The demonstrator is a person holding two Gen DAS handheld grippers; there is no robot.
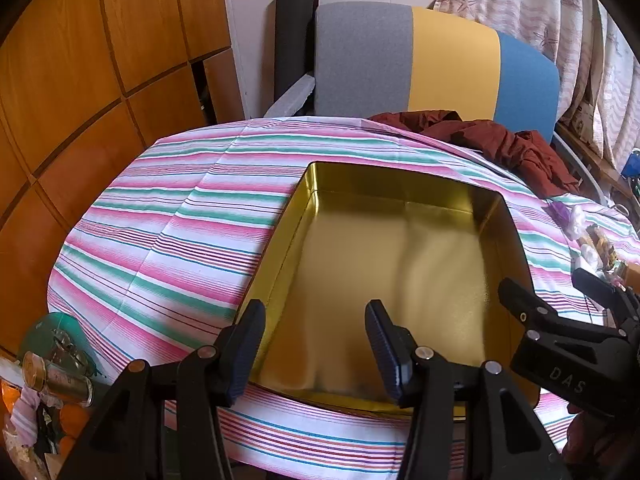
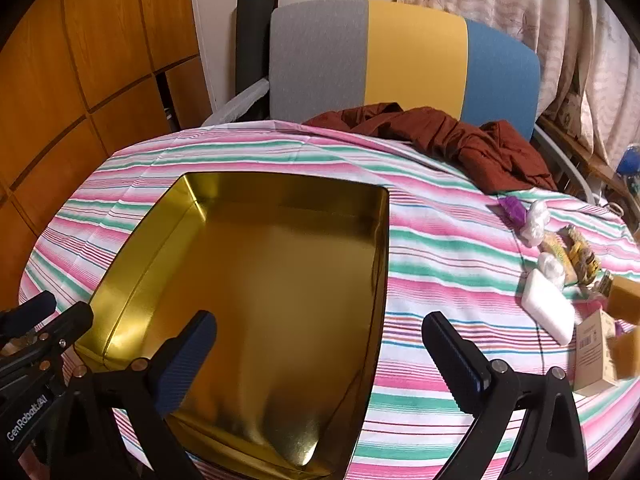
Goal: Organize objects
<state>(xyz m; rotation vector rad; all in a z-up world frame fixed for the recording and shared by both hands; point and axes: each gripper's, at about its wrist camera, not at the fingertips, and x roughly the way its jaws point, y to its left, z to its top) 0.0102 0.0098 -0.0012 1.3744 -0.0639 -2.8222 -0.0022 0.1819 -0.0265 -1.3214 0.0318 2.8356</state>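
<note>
An empty gold tin [image 1: 400,264] [image 2: 260,280] lies open on the striped tablecloth [image 1: 180,220]. My left gripper [image 1: 314,320] hovers open over the tin's near left corner, nothing between its fingers. My right gripper [image 2: 320,320] stands wide open above the tin's near right edge, also holding nothing. Each gripper shows at the edge of the other's view: right gripper [image 1: 544,284], left gripper [image 2: 66,306]. On the cloth to the right lie small items: a white soap bar [image 2: 548,306], a purple piece [image 2: 513,208], white wads [image 2: 534,220], a cardboard box [image 2: 596,348] and amber blocks [image 2: 626,298].
A crumpled maroon cloth [image 2: 460,140] lies at the table's far right. Behind it stands a chair [image 2: 400,56] with a grey, yellow and blue back. A wooden cabinet [image 2: 80,60] fills the left. A gold-capped vial [image 1: 56,380] sits among clutter off the table's near left.
</note>
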